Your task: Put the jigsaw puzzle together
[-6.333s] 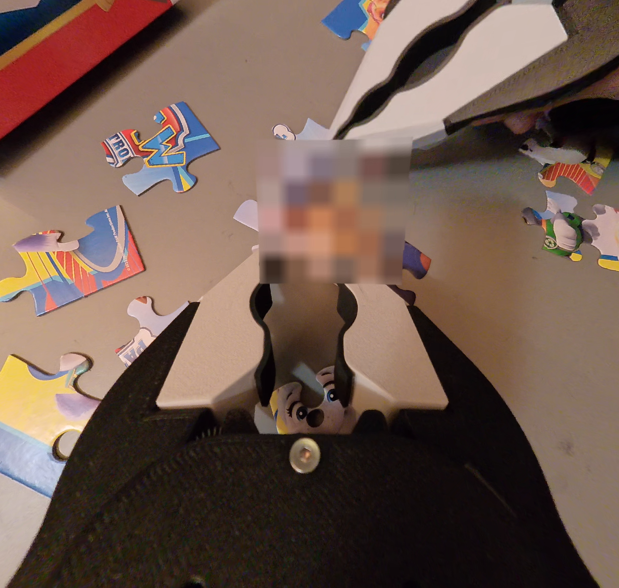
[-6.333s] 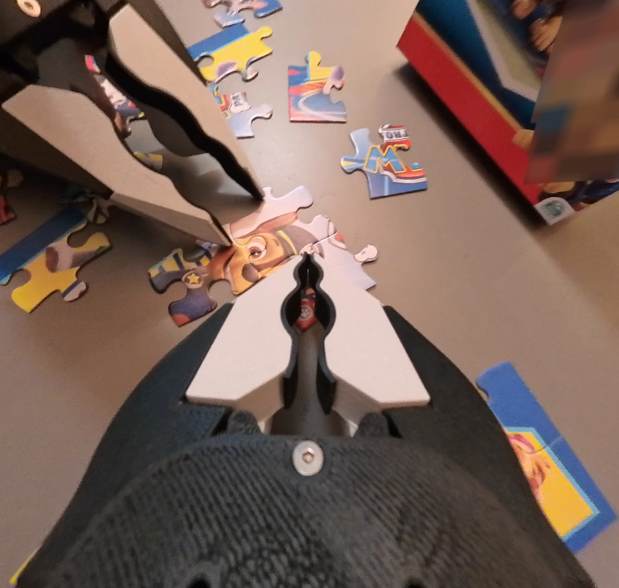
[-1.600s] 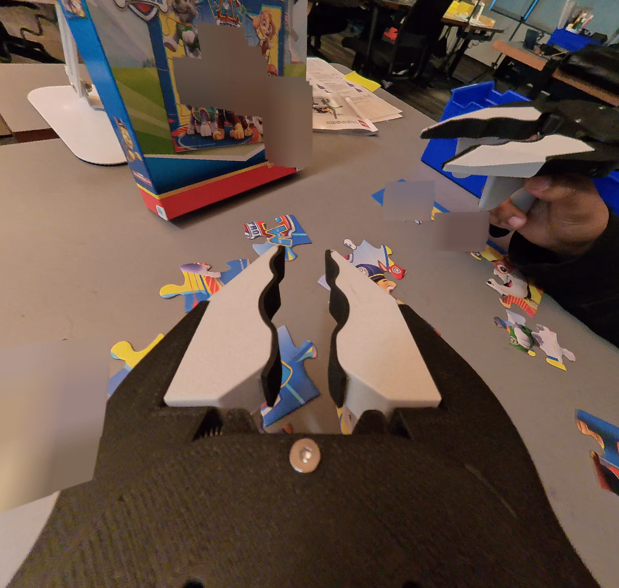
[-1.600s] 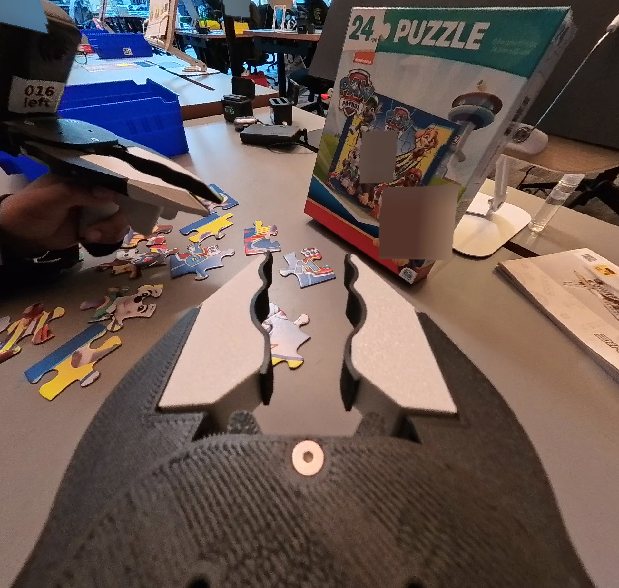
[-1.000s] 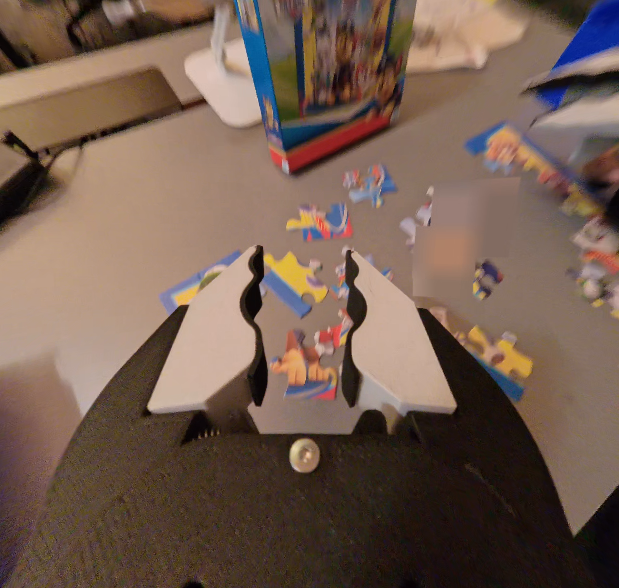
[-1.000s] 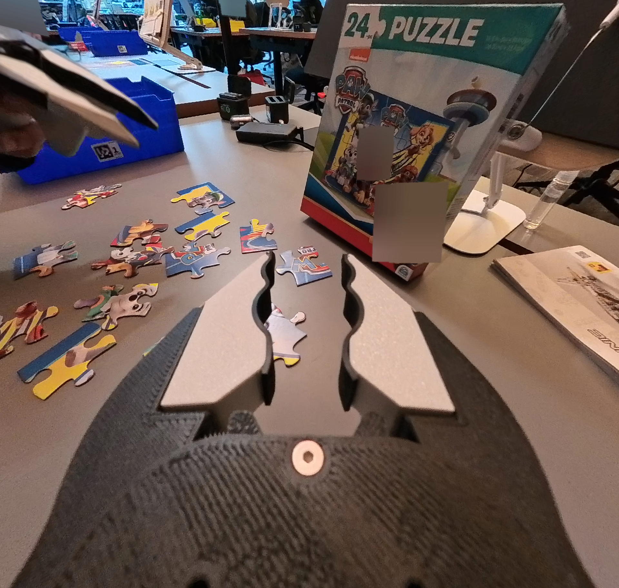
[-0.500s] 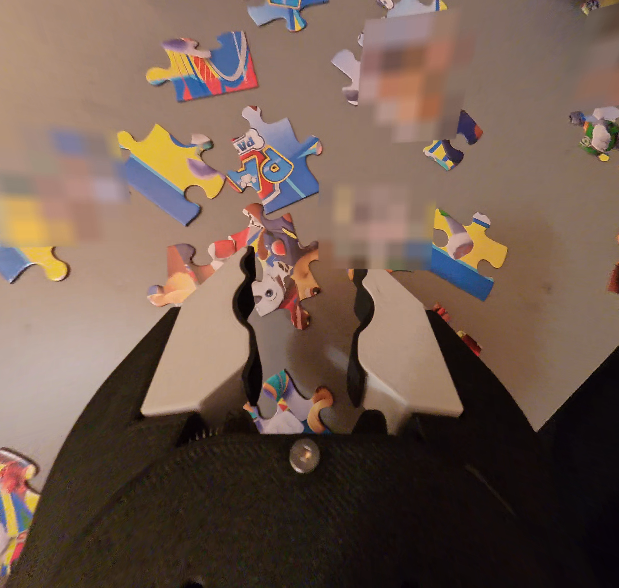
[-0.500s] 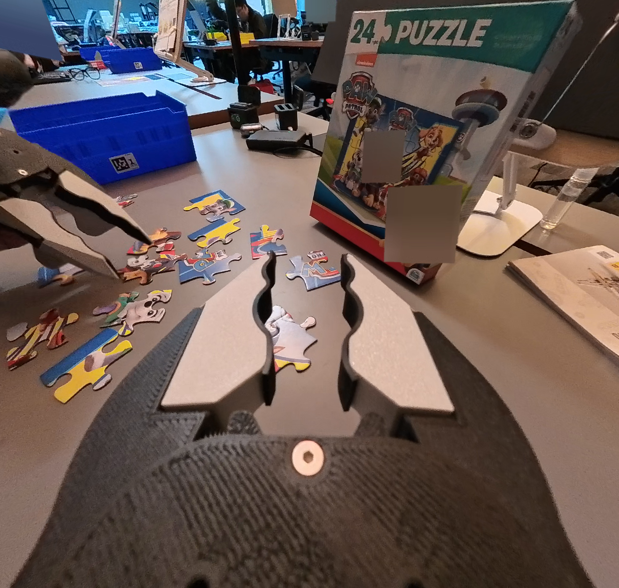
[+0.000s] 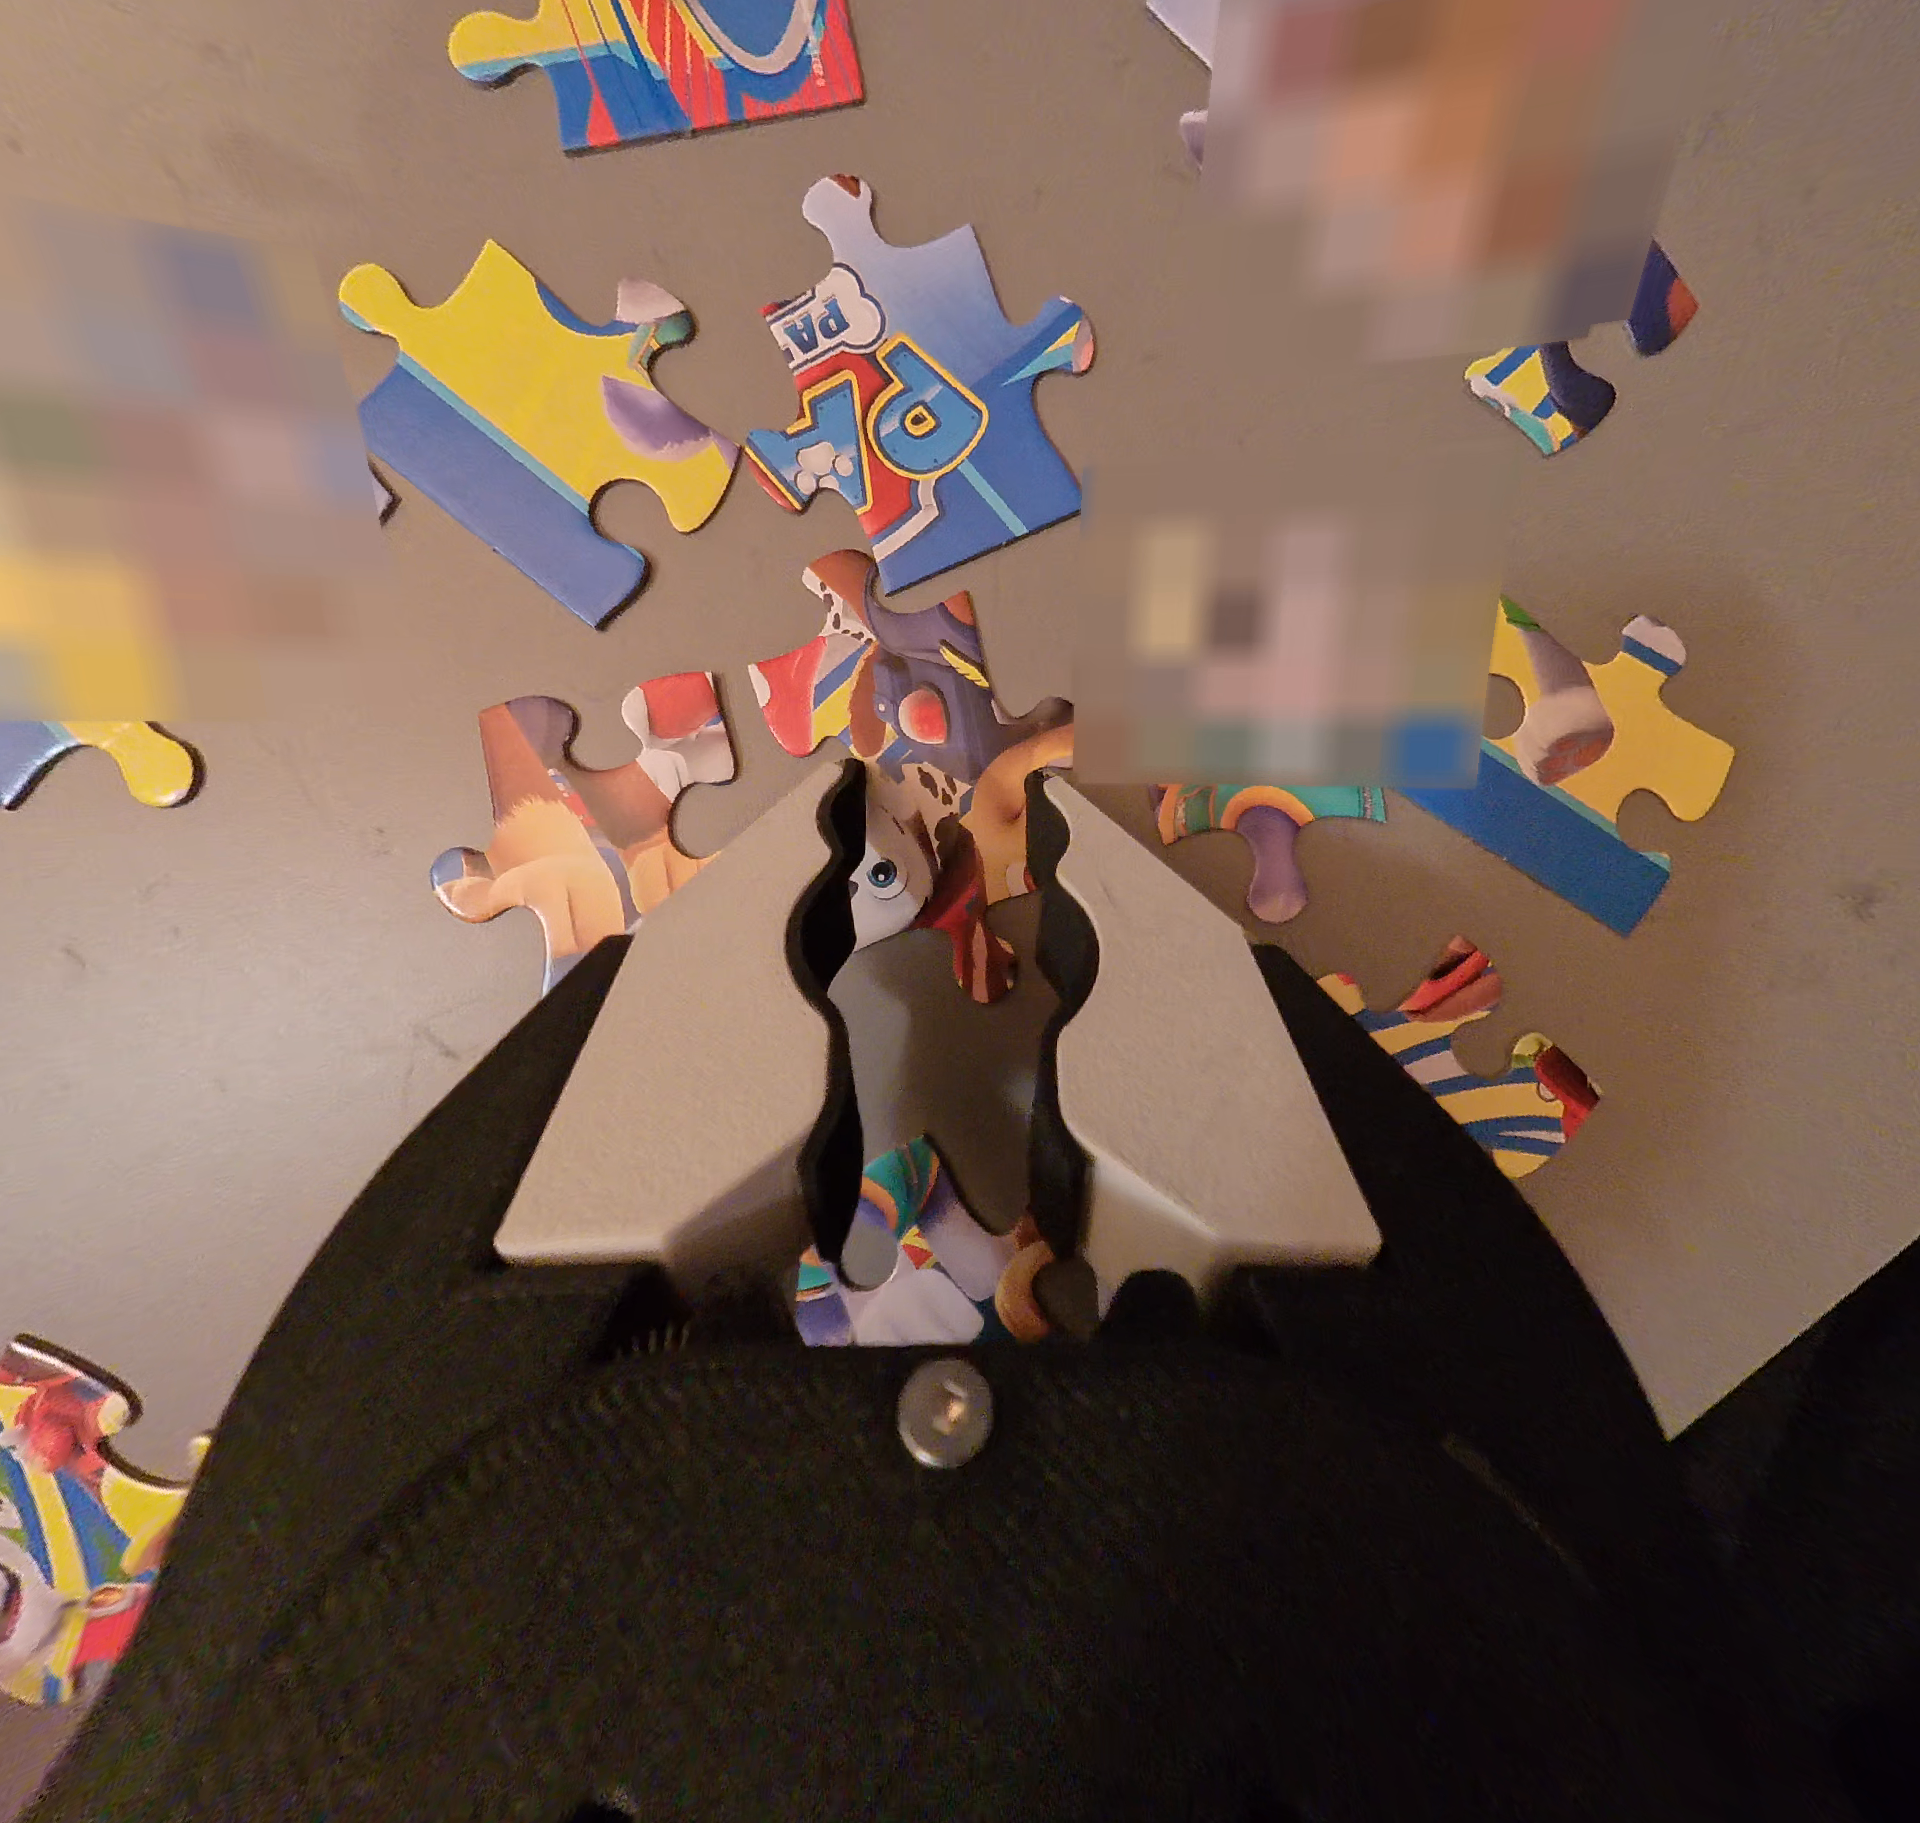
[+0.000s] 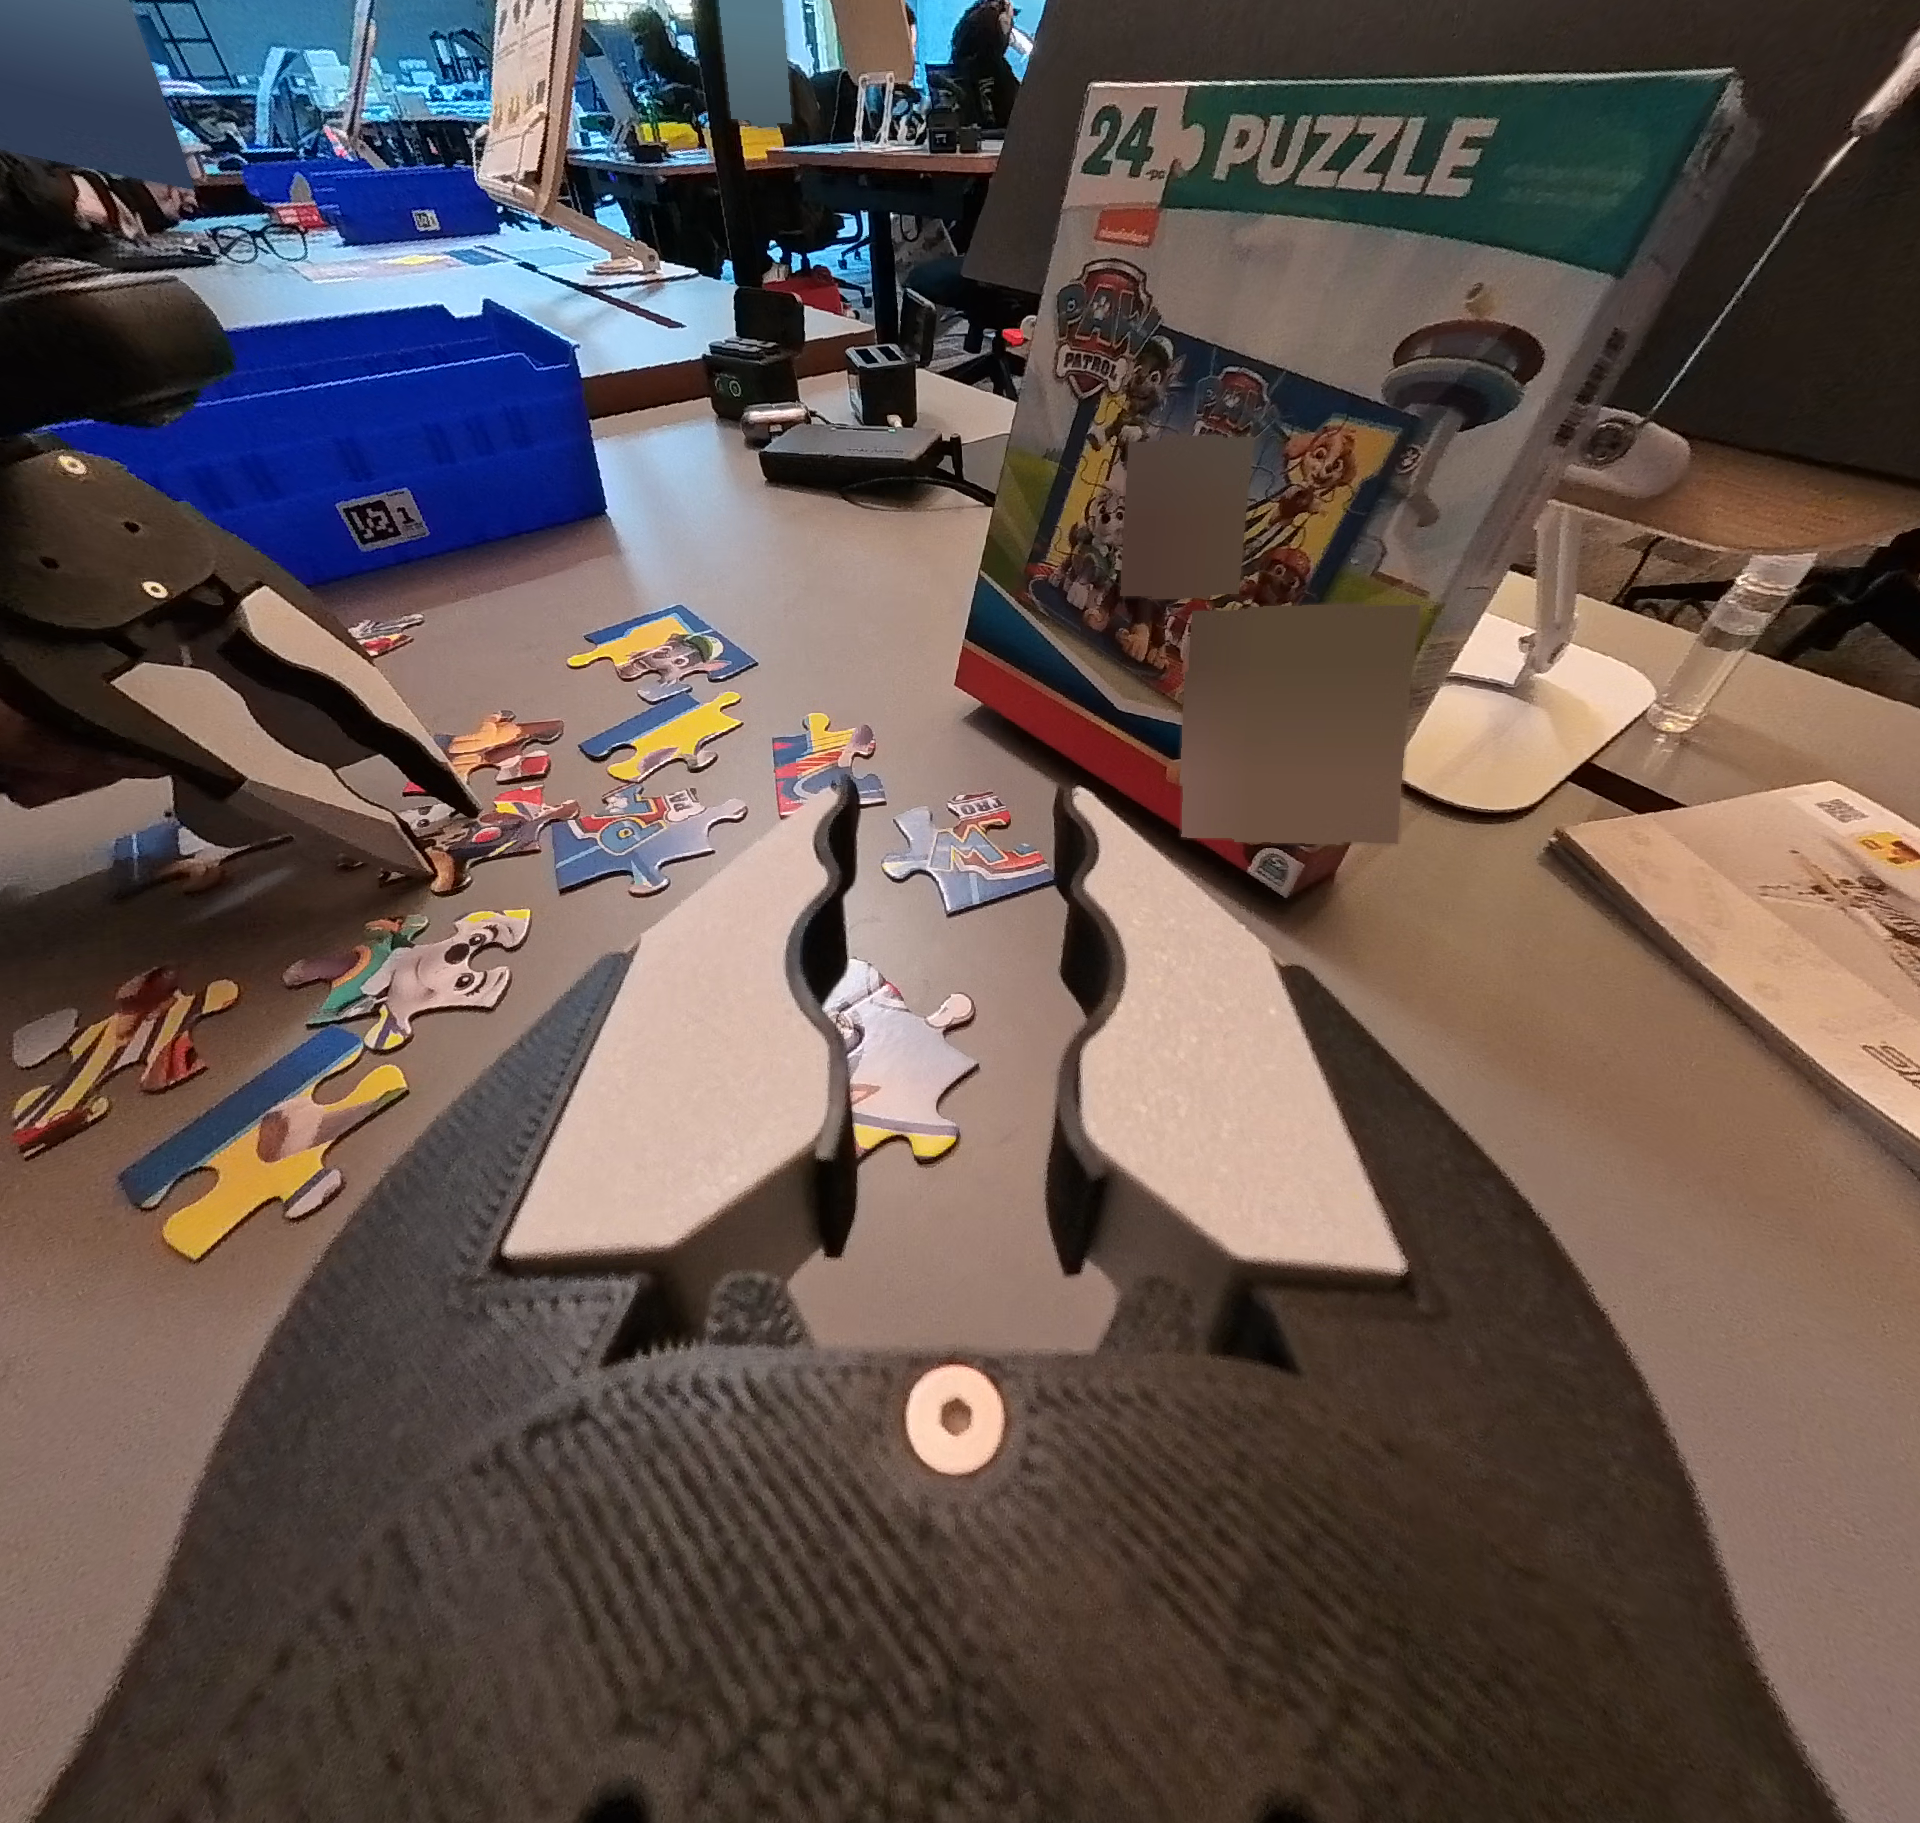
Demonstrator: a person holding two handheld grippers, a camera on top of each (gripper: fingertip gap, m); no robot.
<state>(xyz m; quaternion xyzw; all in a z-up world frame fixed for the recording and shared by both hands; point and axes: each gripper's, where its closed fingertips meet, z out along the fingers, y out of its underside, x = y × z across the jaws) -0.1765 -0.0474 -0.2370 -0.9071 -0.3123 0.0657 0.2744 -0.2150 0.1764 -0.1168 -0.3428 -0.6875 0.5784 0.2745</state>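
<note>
Firstly, left gripper (image 9: 940, 781): it pointed steeply down at the grey table (image 9: 208, 994), jaws part-way apart, both tips low over one piece.
Piece at its tips: a Dalmatian-pup puzzle piece (image 9: 914, 713) lay flat on the table and ran under both fingers, wider than the gap. No clamp on it showed, so the tool read as released.
Close neighbours: a blue logo piece (image 9: 914, 402) sat just beyond and touched the pup piece's upper knob. An orange-furred piece (image 9: 561, 817) lay just left and a teal-and-purple piece (image 9: 1268, 838) just right.
Farther out: a yellow-and-blue edge piece (image 9: 520, 402) and other picture pieces lay loose round about. Blurred patches hid some of them.
Right gripper (image 10: 956, 807): it hung above the table, well apart from the left one, jaws spread wide with nothing between them.
Below it: a pale piece (image 10: 904, 1056) showed through the gap, untouched. A blue lettered piece (image 10: 971, 848) lay just past the tips.
State of the pieces: nearly all lay face up and single, with no assembled picture anywhere in view.
Surroundings: a puzzle box (image 10: 1299, 423) stood upright beyond the pieces, a blue bin (image 10: 416, 443) stood far left, and a booklet (image 10: 1766, 921) lay at the right.
</note>
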